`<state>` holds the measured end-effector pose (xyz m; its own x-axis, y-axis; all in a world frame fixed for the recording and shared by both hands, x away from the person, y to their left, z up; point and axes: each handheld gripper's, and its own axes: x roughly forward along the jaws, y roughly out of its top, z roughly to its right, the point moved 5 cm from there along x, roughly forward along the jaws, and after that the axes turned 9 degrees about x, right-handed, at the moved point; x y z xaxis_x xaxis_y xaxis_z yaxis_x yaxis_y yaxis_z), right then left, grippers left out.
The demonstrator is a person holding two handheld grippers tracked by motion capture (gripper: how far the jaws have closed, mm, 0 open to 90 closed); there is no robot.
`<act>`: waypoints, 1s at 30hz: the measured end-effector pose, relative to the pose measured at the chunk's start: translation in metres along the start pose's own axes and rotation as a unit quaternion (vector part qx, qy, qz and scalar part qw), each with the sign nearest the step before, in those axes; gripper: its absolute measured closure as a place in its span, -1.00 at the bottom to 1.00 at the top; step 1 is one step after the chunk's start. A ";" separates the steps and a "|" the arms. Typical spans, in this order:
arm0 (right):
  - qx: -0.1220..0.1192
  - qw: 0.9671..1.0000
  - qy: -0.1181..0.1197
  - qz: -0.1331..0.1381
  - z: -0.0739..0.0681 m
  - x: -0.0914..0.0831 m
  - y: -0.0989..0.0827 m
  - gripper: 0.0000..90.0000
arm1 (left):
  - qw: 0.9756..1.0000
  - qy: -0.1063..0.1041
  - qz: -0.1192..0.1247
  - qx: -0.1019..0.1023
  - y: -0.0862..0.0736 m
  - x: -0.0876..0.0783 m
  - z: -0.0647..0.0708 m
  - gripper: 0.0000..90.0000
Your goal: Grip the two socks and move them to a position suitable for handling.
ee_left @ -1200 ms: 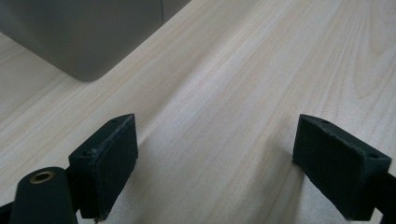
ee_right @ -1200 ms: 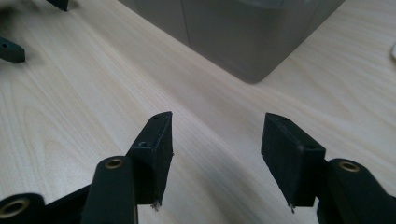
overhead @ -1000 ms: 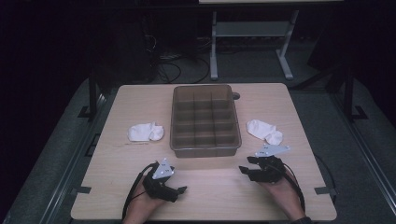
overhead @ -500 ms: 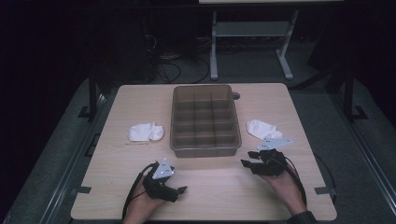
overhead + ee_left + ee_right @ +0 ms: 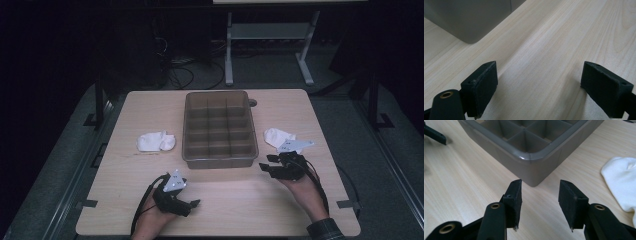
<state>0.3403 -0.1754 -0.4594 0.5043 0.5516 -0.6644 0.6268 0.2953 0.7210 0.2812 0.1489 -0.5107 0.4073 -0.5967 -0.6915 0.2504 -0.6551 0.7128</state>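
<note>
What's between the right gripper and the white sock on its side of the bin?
Nothing: in the right gripper view, bare table separates the right gripper, jaws open and empty, from the white sock. The grey bin lies ahead, off that stretch.

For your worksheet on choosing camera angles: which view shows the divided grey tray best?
The high view: the whole divided grey tray shows, every compartment visible from above. The right gripper view gives one near corner and a few compartments. The left gripper view catches a bare outer wall.
</note>
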 end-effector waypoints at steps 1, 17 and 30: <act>-0.001 1.000 -0.001 -0.001 0.002 0.001 0.002 0.18 | 1.000 0.000 0.000 0.000 0.000 0.000 0.000 -0.70; 0.015 1.000 -0.015 0.013 0.024 -0.001 0.021 0.17 | 1.000 0.000 0.000 -0.001 0.000 0.000 0.000 -0.69; 0.029 0.999 -0.031 0.006 0.046 0.000 0.027 -0.01 | 1.000 0.000 0.000 -0.001 0.000 0.000 0.000 -0.70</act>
<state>0.3843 -0.2032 -0.4489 0.5458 0.5055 -0.6683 0.6530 0.2431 0.7173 0.2811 0.1488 -0.5107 0.4066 -0.5972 -0.6914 0.2516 -0.6544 0.7131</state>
